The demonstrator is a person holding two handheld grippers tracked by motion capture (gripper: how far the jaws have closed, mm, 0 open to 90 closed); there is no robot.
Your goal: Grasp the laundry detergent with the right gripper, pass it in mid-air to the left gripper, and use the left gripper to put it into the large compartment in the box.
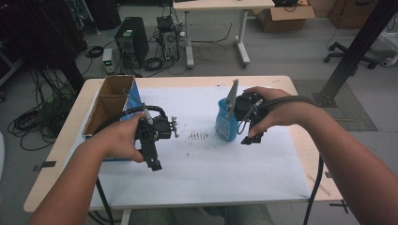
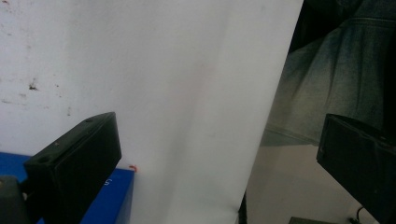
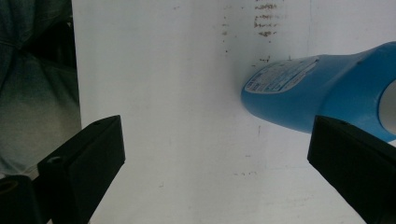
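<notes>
A blue bottle (image 1: pixel 225 124) with a label stands on the white sheet (image 1: pixel 211 164), right of the table's middle. My right gripper (image 1: pixel 249 139) hangs just to its right, jaws pointing down and back toward the person. In the right gripper view the bottle (image 3: pixel 303 98) lies beyond the right jaw, outside the gap, and the right gripper (image 3: pixel 217 135) is open with only white sheet between its jaws. My left gripper (image 1: pixel 155 164) hovers over the sheet left of centre. It (image 2: pixel 219 135) is open too, with nothing between its jaws.
An open cardboard box (image 1: pixel 109 104) with blue sides stands at the table's left, and its blue corner (image 2: pixel 116 196) shows by the left jaw. Dark smudges (image 1: pixel 198 136) mark the sheet's middle. The person's jeans (image 2: pixel 336 74) lie past the near table edge.
</notes>
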